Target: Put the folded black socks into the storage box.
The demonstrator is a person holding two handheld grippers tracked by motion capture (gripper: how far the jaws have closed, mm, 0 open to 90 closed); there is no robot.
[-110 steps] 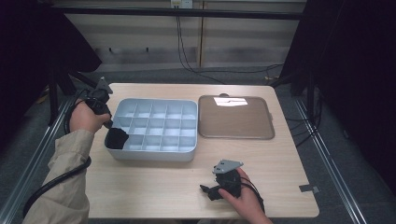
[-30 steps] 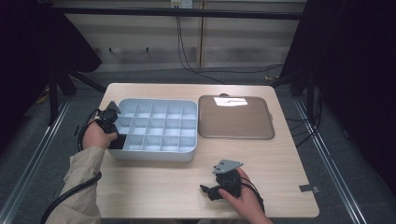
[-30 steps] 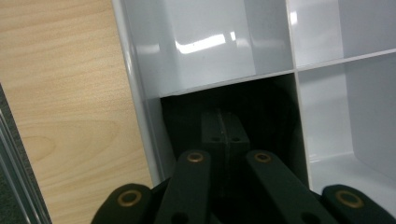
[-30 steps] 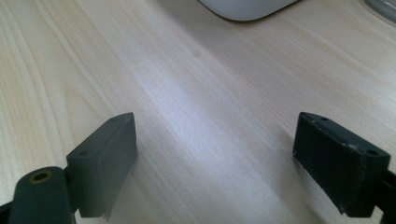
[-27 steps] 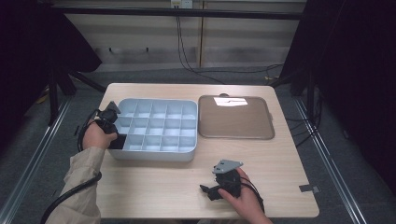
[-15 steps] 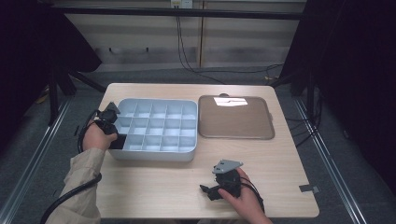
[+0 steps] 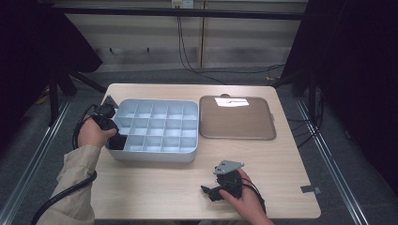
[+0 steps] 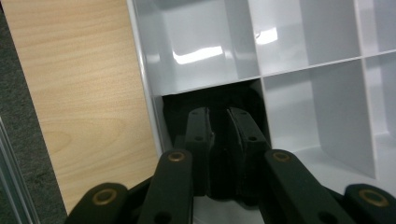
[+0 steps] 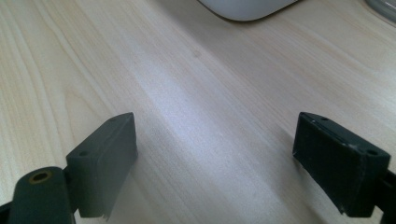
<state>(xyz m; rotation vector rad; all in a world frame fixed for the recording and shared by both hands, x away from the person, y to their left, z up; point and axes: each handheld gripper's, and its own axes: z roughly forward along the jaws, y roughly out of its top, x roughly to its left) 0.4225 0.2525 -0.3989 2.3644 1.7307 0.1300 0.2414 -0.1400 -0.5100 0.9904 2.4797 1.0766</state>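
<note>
A grey compartment tray (image 7: 155, 157) sits mid-table. A black object (image 7: 118, 142) lies in its near-left compartment. My left gripper (image 7: 114, 135) hangs over that compartment, pointing down into it. In the left gripper view the jaws (image 8: 220, 116) stand a narrow gap apart and have just been opening. The black object (image 8: 177, 107) is under and between the tips, and the pads do not seem to press on it. My right gripper (image 7: 210, 192) rests on the wood near the front edge. Its jaws (image 9: 215, 140) are wide open, with bare table between them.
A brown flat lid or tray (image 7: 237, 119) with a white patch (image 7: 231, 101) lies right of the grey tray. The tray's other compartments (image 8: 308, 42) look bare. Metal rails run along the floor on both sides of the table.
Since the oldest frame my left hand has come from the tray's far-left side to its near-left corner, with the black object now down in the compartment. The right hand has stayed put.
</note>
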